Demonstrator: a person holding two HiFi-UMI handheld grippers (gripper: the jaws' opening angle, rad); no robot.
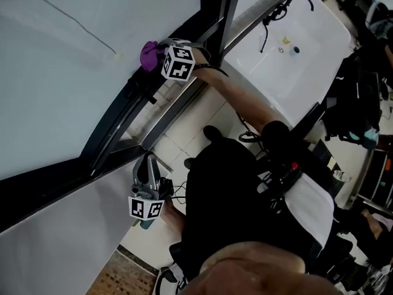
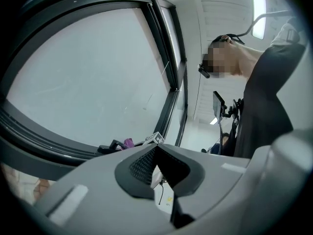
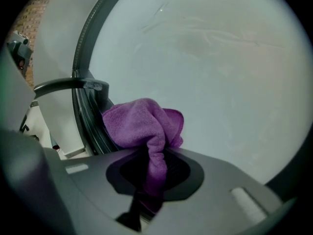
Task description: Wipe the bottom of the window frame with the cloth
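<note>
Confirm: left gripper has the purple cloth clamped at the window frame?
Not quite. The purple cloth is clamped in the right gripper, not the left. The right gripper view shows it pinched between the jaws at the window frame. The left gripper holds nothing.

Right gripper [image 3: 155, 156] clamped, extended; left gripper [image 2: 155, 150] seemingly closed.

White table [image 1: 319, 35], tiled floor [image 1: 190, 125], ceiling light [image 2: 257, 9]

Three views, all toward window frame [image 1: 123, 118]
</note>
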